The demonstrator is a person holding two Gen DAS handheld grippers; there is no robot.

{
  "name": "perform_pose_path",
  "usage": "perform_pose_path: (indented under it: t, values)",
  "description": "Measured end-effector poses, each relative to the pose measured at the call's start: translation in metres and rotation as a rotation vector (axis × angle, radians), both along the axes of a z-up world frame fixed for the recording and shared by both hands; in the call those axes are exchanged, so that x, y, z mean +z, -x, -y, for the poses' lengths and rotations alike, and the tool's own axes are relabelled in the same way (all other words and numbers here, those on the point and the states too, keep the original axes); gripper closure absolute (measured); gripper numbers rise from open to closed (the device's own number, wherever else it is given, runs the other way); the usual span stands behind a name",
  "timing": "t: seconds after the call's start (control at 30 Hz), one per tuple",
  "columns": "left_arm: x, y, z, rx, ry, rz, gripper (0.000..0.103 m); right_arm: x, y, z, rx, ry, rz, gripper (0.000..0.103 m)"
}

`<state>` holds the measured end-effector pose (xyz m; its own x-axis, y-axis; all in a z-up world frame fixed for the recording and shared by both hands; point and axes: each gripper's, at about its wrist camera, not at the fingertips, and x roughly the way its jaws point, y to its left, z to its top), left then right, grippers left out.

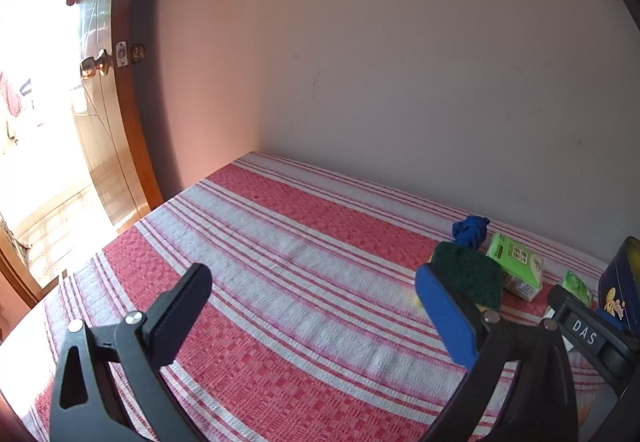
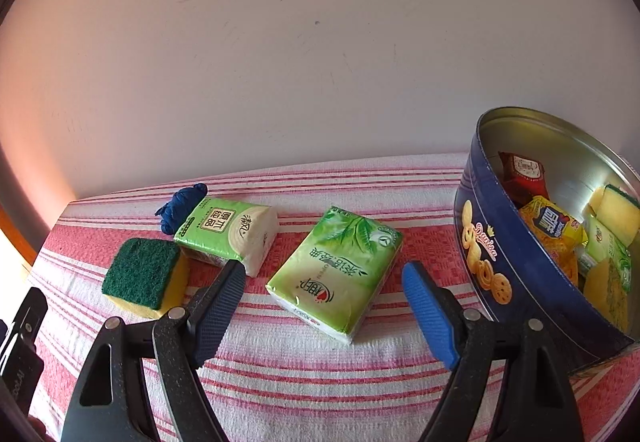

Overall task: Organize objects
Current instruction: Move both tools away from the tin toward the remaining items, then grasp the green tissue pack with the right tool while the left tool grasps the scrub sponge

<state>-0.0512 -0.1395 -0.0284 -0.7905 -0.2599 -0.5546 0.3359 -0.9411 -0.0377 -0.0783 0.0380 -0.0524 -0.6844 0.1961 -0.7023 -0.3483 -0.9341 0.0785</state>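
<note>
Green tissue pack (image 2: 335,269) lies between the right tool's (image 2: 324,306) spread fingers.

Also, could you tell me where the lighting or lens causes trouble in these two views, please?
Left wrist view: the doorway is blown out to white, the door knob glints, and the door frame bows with fisheye distortion. Right wrist view: evenly lit and sharp; print on the tissue pack is readable, the cookie tin has only mild sheen inside, and the cloth stripes curve.

On the table (image 2: 280,382): two green tissue packs (image 2: 336,270) (image 2: 230,232), one sponge (image 2: 142,272), one blue bundle (image 2: 180,206), one cookie tin (image 2: 516,242).
</note>
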Motion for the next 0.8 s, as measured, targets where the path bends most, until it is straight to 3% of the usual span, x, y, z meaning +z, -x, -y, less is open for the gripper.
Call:
perform_pose_path:
  t: [0.23,0.43,0.6,0.8]
  values:
    - [-0.001,0.004,0.003,-0.012,-0.011,0.020,0.000,-0.013,0.022,-0.011,-0.045,0.035,0.083,0.033]
    - [-0.004,0.008,0.005,-0.031,-0.031,0.047,0.000,-0.011,0.017,-0.004,0.046,-0.025,0.115,0.046]
    - [-0.006,0.012,0.002,-0.060,-0.031,0.069,0.000,-0.005,-0.019,-0.013,0.131,0.027,0.069,0.048]
    - [-0.002,0.011,-0.023,-0.134,0.039,0.041,0.000,0.013,-0.055,-0.019,0.168,0.079,-0.085,0.048]
